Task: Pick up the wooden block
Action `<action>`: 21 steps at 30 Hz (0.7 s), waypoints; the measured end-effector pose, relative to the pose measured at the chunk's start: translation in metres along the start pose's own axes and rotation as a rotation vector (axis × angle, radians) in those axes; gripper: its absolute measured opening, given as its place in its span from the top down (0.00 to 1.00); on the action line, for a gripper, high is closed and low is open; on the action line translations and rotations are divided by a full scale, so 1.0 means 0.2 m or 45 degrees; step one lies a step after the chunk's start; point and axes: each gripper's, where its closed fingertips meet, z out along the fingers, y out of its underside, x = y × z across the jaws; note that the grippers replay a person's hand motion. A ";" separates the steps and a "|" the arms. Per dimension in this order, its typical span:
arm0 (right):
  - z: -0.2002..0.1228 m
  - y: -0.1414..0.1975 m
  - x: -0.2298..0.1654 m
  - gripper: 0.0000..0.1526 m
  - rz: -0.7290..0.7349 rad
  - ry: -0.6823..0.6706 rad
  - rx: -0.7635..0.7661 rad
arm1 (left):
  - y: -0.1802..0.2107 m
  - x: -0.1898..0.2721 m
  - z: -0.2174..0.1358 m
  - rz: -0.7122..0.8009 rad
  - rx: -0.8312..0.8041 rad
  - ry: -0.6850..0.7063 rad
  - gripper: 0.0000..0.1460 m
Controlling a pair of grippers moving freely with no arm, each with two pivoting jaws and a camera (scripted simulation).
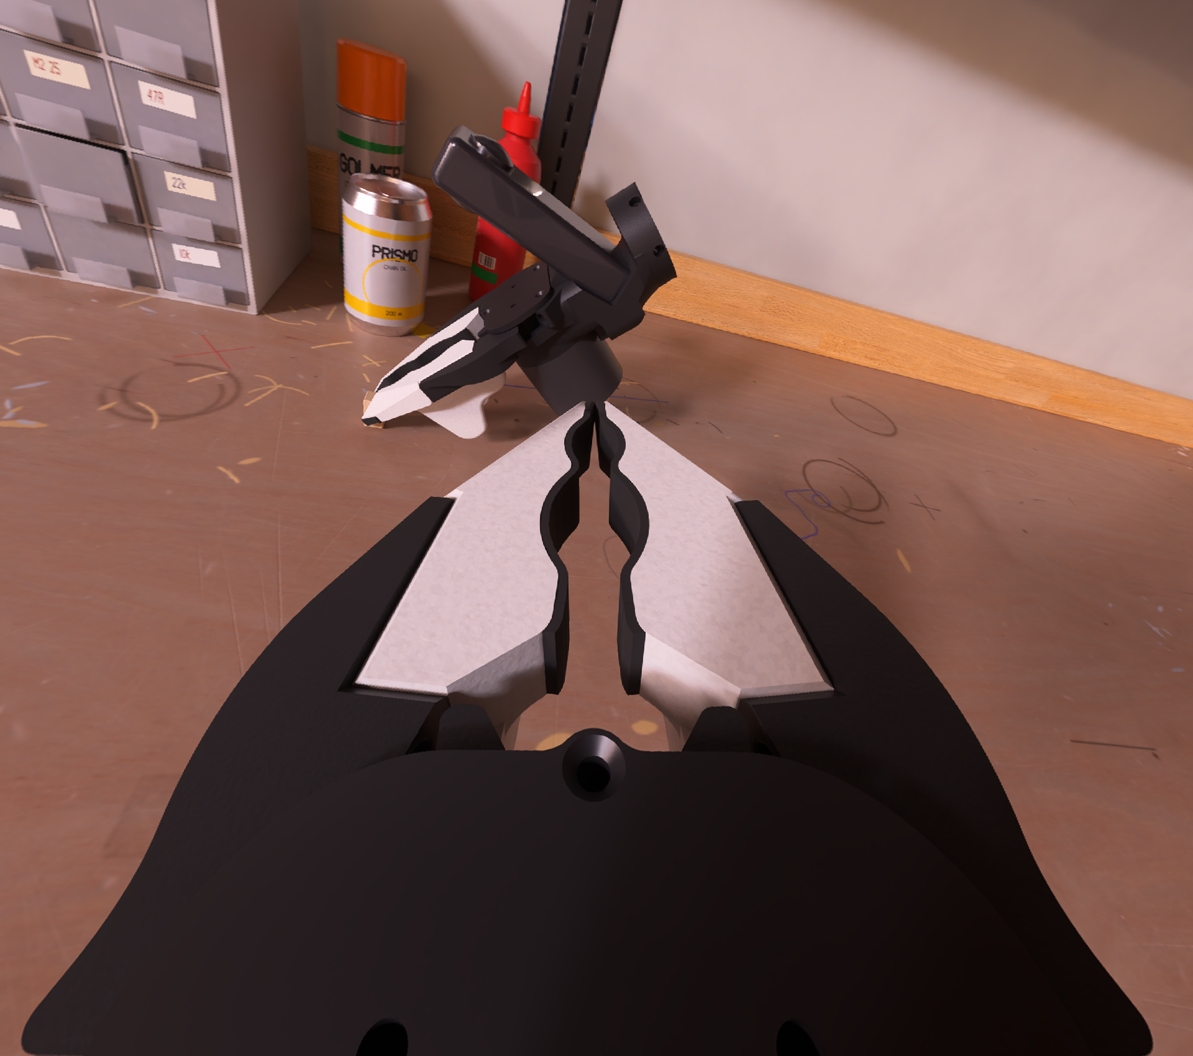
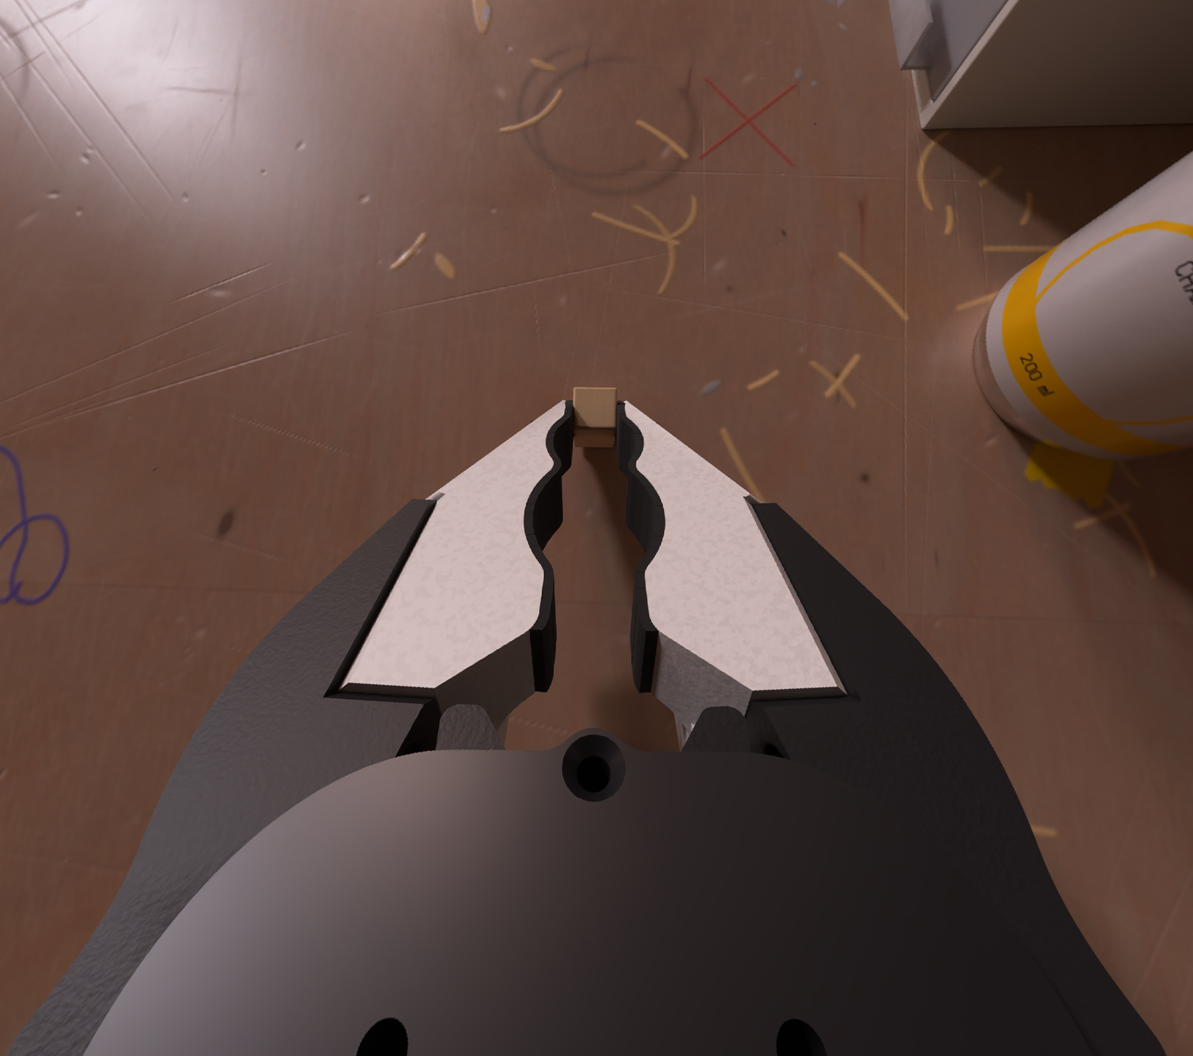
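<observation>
My right claw (image 2: 594,417) pinches the wooden block (image 2: 594,409) at its fingertips — down at the brown bench (image 2: 258,315), near a can (image 2: 1097,341). My left claw (image 1: 592,412) is closed, empty.

Everything is placed from the can (image 1: 386,257), which stands on the bench (image 1: 193,509). The drawer cabinet (image 1: 129,89) stands to its left. The spray can (image 1: 371,108) stands just behind it, and the squeeze bottle (image 1: 510,199) behind and to its right, beside the upright rail (image 1: 587,25). In front of the can, slightly right, the wooden block (image 2: 594,409) sits between the right gripper (image 2: 594,412) fingertips. The left gripper (image 1: 592,412) lies farther forward and right.
</observation>
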 end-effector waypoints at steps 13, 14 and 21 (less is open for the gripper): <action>-1.07 0.18 -0.42 0.92 -0.057 -0.079 0.499 | 0.10 0.35 0.09 0.067 -0.091 0.205 1.00; -1.19 0.25 -0.43 0.92 -0.059 -0.025 0.541 | 0.12 0.41 0.11 0.069 -0.105 0.250 1.00; -1.95 0.70 -0.69 0.92 -0.156 0.422 0.766 | 0.37 1.07 0.10 -0.054 -0.201 0.829 0.97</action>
